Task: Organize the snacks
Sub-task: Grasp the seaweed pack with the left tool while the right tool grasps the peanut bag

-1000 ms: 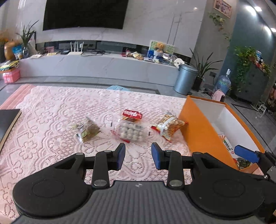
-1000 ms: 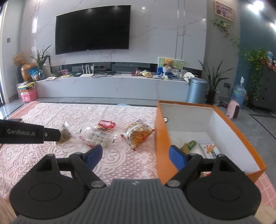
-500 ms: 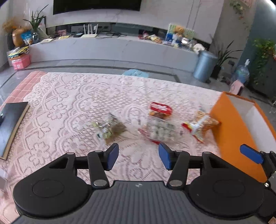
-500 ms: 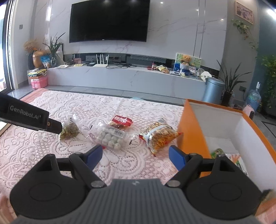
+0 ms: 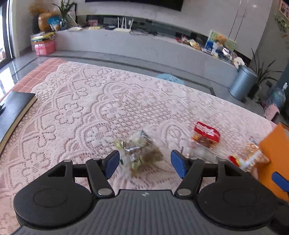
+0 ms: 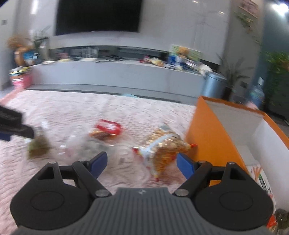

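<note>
Snacks are getting nearer: your left gripper (image 5: 144, 163), jaws spreading wider, is now straddling the green packet (image 5: 140, 151) (right gripper (image 6: 141, 162) gaping too).

A home living room, shown by the wall-mounted television (image 6: 98, 17) above a long pale media console (image 5: 144, 45), potted plants (image 6: 233, 72), a steel pedal bin (image 5: 243, 83) and a lace-covered surface (image 5: 90, 108).
</note>
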{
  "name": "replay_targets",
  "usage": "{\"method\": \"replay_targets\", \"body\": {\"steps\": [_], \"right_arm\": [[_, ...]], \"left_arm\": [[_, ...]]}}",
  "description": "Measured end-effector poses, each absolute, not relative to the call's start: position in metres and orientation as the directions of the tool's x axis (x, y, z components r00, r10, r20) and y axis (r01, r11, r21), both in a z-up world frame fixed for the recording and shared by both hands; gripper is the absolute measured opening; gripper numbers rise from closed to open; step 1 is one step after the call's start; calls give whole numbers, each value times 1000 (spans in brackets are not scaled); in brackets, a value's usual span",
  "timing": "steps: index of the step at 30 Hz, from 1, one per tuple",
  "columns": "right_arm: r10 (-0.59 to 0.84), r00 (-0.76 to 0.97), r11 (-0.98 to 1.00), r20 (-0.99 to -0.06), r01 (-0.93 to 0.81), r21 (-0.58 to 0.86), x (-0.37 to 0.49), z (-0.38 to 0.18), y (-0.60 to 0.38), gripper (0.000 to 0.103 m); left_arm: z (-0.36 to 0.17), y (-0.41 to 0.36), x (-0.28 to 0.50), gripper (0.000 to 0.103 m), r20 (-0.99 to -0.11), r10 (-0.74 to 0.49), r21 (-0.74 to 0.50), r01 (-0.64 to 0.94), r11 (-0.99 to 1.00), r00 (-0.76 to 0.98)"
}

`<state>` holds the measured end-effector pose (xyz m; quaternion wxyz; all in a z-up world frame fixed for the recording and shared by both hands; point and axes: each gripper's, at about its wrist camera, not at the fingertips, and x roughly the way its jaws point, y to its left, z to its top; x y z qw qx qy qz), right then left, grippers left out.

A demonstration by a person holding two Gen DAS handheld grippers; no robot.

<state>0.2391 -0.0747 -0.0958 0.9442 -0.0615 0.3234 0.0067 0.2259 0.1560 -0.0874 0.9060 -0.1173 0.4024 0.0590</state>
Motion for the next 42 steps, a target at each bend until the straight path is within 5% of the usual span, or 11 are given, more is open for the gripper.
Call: {"method": "replay_targets", "body": {"steps": [5, 20, 23, 27, 31, 42], "right_arm": [[-36, 758, 999, -651, 29, -22, 263, -115, -91, 81], [-28, 759, 1000, -651, 15, -26, 281, -143, -91, 78], [-26, 757, 999, -653, 8, -31, 283, -147, -90, 70], [-45, 759, 998, -650, 5, -64, 283, -149, -88, 52], [-70, 759, 996, -648, 15, -91, 283, -150, -90, 36], [-56, 785, 994, -617, -17, -112, 274, -143, -85, 12]], "left_arm": [[-106, 152, 230, 78, -740, 48, -88, -168, 982, 671], [-131, 164, 246, 80, -749, 9, -167, -201, 965, 663], [-131, 162, 247, 78, -747, 14, -159, -198, 967, 665], [-130, 161, 247, 55, -743, 12, -153, -187, 970, 669], [-131, 159, 246, 46, -742, 10, -145, -174, 974, 671], [-127, 160, 242, 35, -726, -8, -164, -161, 973, 687]]}}
